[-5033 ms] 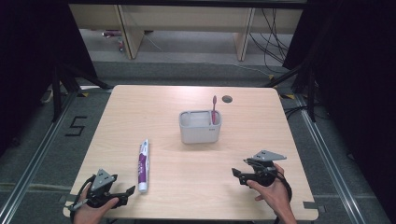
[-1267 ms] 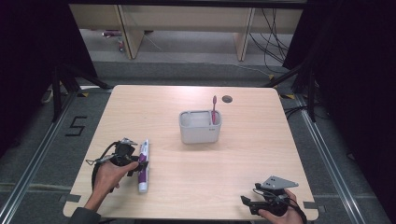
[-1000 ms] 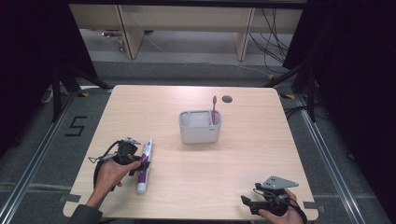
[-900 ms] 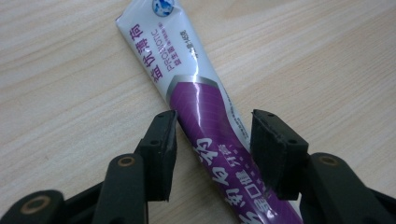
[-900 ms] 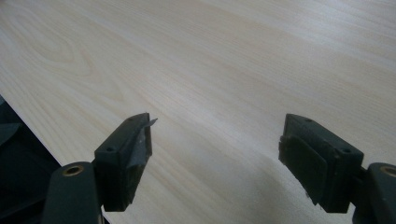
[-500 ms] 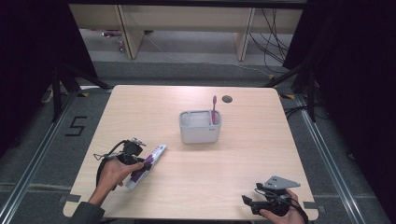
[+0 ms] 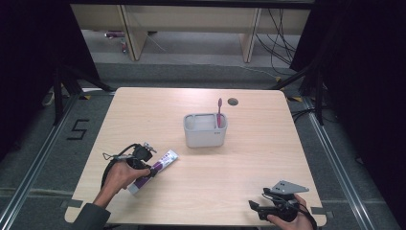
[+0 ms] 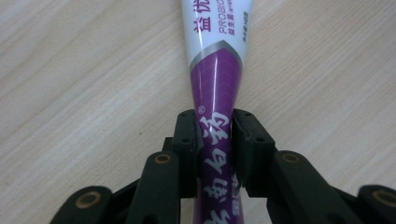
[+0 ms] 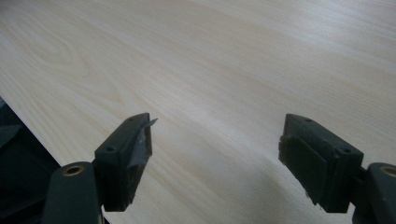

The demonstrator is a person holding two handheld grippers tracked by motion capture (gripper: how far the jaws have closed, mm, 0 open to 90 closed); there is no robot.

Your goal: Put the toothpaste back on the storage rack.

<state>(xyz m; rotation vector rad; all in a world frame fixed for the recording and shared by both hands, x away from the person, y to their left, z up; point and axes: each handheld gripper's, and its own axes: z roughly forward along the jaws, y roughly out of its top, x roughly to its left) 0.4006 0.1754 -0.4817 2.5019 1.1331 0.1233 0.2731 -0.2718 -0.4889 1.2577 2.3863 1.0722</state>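
Toothpaste tube [image 8: 215, 88] sits pinched between the left gripper [image 8: 215, 135] fingers [image 8: 187, 140], which have just been closing.

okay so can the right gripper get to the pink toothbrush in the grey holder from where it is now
Probably yes. The right gripper sits open and empty near the table's front edge, and bare wood lies between it and the grey holder. The pink toothbrush stands upright above the rim, and the left gripper is off to the side.

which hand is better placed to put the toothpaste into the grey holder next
Left. The left gripper is already clamped on the toothpaste tube, its jaws having just closed on it. The right gripper hangs open over bare table at the near edge, farther from the holder.
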